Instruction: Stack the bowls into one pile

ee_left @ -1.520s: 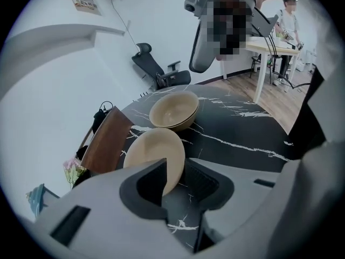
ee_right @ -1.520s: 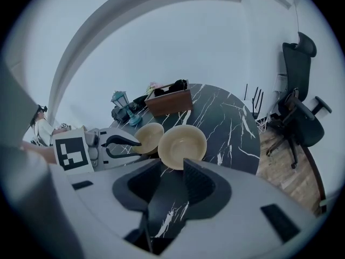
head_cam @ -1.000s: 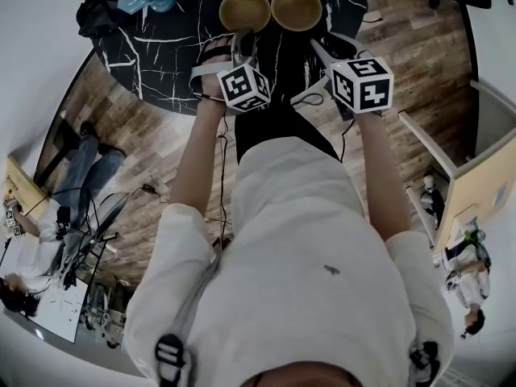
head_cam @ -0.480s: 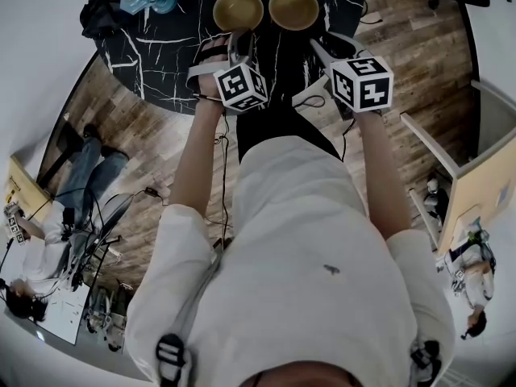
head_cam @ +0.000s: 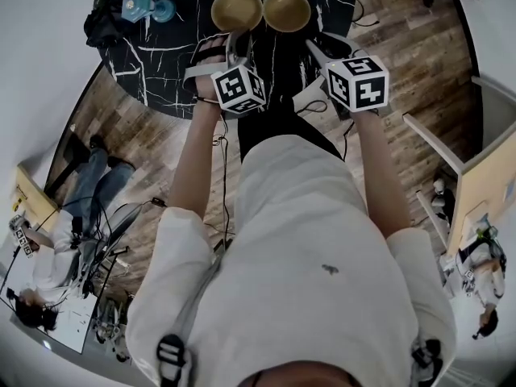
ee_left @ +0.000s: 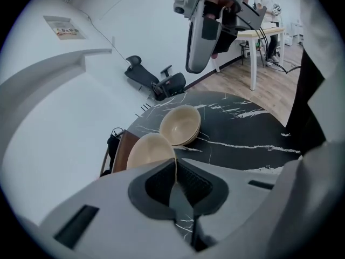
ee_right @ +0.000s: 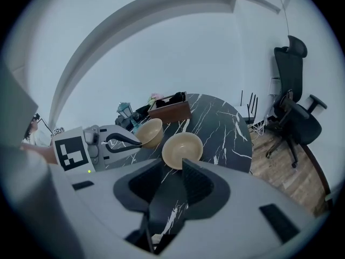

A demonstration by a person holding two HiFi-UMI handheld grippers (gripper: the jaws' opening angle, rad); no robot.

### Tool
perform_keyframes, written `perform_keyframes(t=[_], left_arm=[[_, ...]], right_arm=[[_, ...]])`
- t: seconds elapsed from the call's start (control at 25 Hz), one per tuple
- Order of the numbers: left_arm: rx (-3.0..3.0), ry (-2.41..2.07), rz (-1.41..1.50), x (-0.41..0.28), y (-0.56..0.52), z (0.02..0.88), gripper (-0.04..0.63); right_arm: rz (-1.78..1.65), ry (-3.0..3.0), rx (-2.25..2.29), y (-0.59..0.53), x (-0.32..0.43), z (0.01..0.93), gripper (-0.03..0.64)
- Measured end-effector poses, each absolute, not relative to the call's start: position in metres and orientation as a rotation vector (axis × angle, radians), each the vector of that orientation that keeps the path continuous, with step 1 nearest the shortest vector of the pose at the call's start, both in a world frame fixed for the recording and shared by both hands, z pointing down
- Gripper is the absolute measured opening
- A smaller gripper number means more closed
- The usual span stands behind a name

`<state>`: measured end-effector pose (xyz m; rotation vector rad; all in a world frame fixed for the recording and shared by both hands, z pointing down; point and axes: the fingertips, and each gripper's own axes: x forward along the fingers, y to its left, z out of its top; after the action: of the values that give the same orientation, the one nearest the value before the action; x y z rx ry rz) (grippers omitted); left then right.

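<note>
1. The left gripper (ee_left: 175, 165) is pinching the rim of the near bowl (ee_left: 146, 151), and its own grey body is hiding that bowl's lower part.
2. Its jaws have just been closing on the rim. Compared with a second ago, the bowl seems to be rising slightly.
3. The right gripper (ee_right: 173, 169) is hovering with its jaws spread just before the second bowl (ee_right: 182, 149). Both bowls are showing smooth, round and tan against the black, white-veined table (head_cam: 161, 63).
</note>
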<state>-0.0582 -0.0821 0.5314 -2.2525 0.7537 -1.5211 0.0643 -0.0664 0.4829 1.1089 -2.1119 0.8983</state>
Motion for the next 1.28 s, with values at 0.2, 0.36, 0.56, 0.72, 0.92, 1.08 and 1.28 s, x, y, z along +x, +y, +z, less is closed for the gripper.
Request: perform_keyframes(t=[0.2, 0.36, 0.56, 0.72, 0.92, 1.08, 1.28], left_arm=[[-2.228, 0.708, -1.487, -0.043, -0.082, 0.517, 0.014], [-2.217, 0.669, -1.464, -0.028, -0.083, 0.513, 0.014], [-2.214, 0.615, -1.447, -0.011, -0.081, 0.512, 0.014], [-2.215, 0.562, -1.443, -0.001, -0.079, 0.516, 0.014], [-2.222, 0.499, -1.438, 0.011, -0.077, 0.523, 0.014], [-2.225, 0.452, -1.447, 0.019, -0.073, 0.53, 0.014], [-2.224, 0.412, -1.455, 0.024, -0.072, 0.537, 0.015]], right_arm=[[0.892, -2.117, 1.136, -0.058, 0.072, 0.475, 0.118], [0.893, -2.116, 1.162, -0.053, 0.08, 0.471, 0.117], [0.902, -2.109, 1.197, -0.048, 0.091, 0.47, 0.117], [0.918, -2.104, 1.225, -0.046, 0.095, 0.469, 0.115], [0.933, -2.088, 1.255, -0.043, 0.102, 0.471, 0.115], [0.949, -2.073, 1.287, -0.04, 0.111, 0.472, 0.115], [0.964, -2.058, 1.313, -0.038, 0.116, 0.475, 0.114]])
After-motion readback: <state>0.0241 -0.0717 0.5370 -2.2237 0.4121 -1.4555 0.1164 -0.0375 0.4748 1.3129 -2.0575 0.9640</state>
